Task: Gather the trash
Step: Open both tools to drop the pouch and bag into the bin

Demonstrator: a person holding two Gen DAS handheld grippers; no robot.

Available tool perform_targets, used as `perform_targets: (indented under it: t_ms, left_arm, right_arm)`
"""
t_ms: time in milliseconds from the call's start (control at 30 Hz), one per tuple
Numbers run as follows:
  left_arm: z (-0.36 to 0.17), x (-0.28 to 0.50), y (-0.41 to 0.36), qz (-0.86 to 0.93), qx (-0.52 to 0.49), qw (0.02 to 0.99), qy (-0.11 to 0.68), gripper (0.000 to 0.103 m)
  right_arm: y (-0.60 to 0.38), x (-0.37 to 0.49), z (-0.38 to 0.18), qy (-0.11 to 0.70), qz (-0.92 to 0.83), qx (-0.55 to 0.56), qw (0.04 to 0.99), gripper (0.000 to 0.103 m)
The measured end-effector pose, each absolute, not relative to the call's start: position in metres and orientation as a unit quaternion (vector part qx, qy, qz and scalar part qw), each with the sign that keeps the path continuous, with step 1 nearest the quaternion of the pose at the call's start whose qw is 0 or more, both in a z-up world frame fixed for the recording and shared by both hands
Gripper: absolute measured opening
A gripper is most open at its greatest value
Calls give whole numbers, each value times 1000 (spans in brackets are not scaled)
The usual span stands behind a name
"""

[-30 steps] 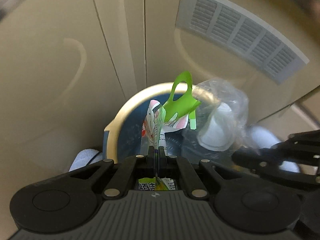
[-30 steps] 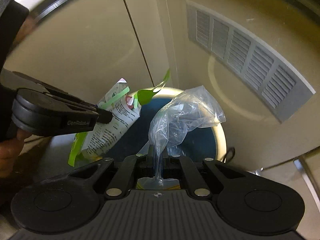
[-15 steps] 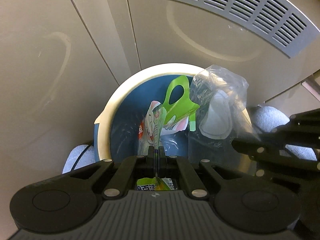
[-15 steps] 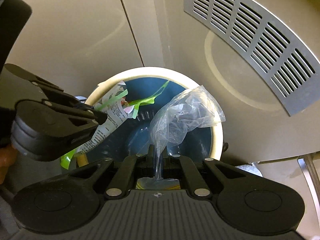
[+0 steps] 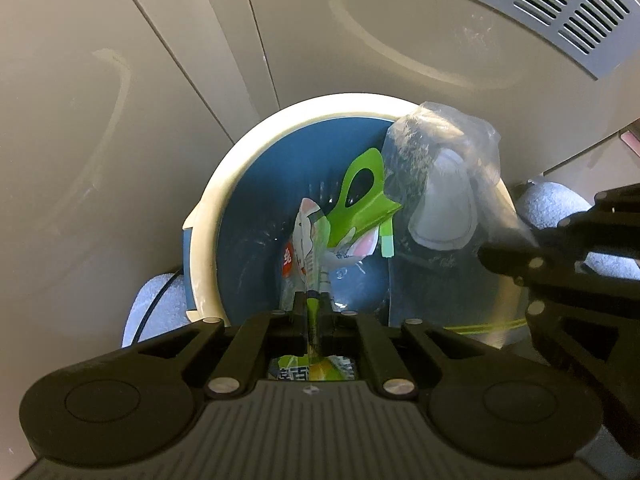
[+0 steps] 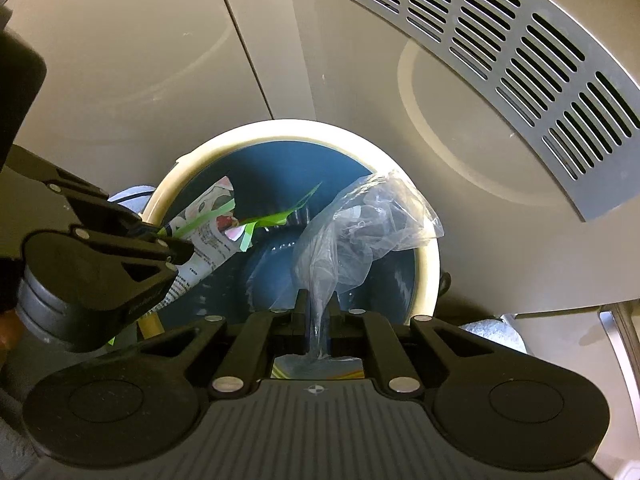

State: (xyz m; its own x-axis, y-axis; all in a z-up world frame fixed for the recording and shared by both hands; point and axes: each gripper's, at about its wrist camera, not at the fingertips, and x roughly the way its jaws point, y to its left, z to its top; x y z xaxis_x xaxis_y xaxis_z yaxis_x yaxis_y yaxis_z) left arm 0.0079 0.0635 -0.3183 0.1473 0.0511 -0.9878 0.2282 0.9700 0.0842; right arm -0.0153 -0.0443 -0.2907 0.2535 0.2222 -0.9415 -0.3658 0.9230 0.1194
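Trash fills both of my tools right now: a printed green-and-white snack wrapper (image 5: 310,240) on the left, a crumpled clear plastic bag (image 6: 360,232) on the right, and both hang over the mouth of the round blue waste bin with the cream rim (image 5: 208,216).

What worries me first is the release. These are light, floppy pieces, and the clear bag reaches toward the far right edge of the rim; if I let go from here it could, I think, drape over the rim or slide outside onto the beige floor (image 5: 100,120). The wrapper's loose green strip could also snag on a finger and come back up with the tool. The two tools are close together, so opening them at once risks one brushing the other. I'd judge it safer to dip each piece further into the bin before letting go.

My left gripper (image 5: 312,312) has its jaws pressed together on the lower end of the wrapper, which stands up between them over the blue interior. My right gripper (image 6: 318,312) is likewise clamped on the twisted neck of the clear bag, whose puffed body sits above the bin's opening, not touching its wall as far as I can tell.
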Motion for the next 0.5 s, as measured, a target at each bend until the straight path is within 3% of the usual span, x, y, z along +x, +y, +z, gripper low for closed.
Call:
perform_targets:
  t_ms: [33,67,133,233,300,500]
  left_arm:
    - [-318,8,64,-59,107,749,651,28]
    - [-319,6,63,-57,109,750,650,60]
    - [-317,5,66,-27,122,757,642,88]
    - [-310,4,74,-22,115,766,632,101]
    - [-301,2,81,-22,101,776,623,103]
    - [-257,-16,94,-22,84,807,584,103]
  right_arm:
    - [-44,-15,-291,583,185,-63,789,25]
    - [-44,-14,-293,584,185,-64,788,34]
    - [-43,-14,-293,586,181,-76,786,46]
    - [-49,-16,-289,578,179,-69,793,62]
    - [-53,-19,-281,565,177,-73,803,73]
    - [-63,-41,-238,511,181,-77,837,79]
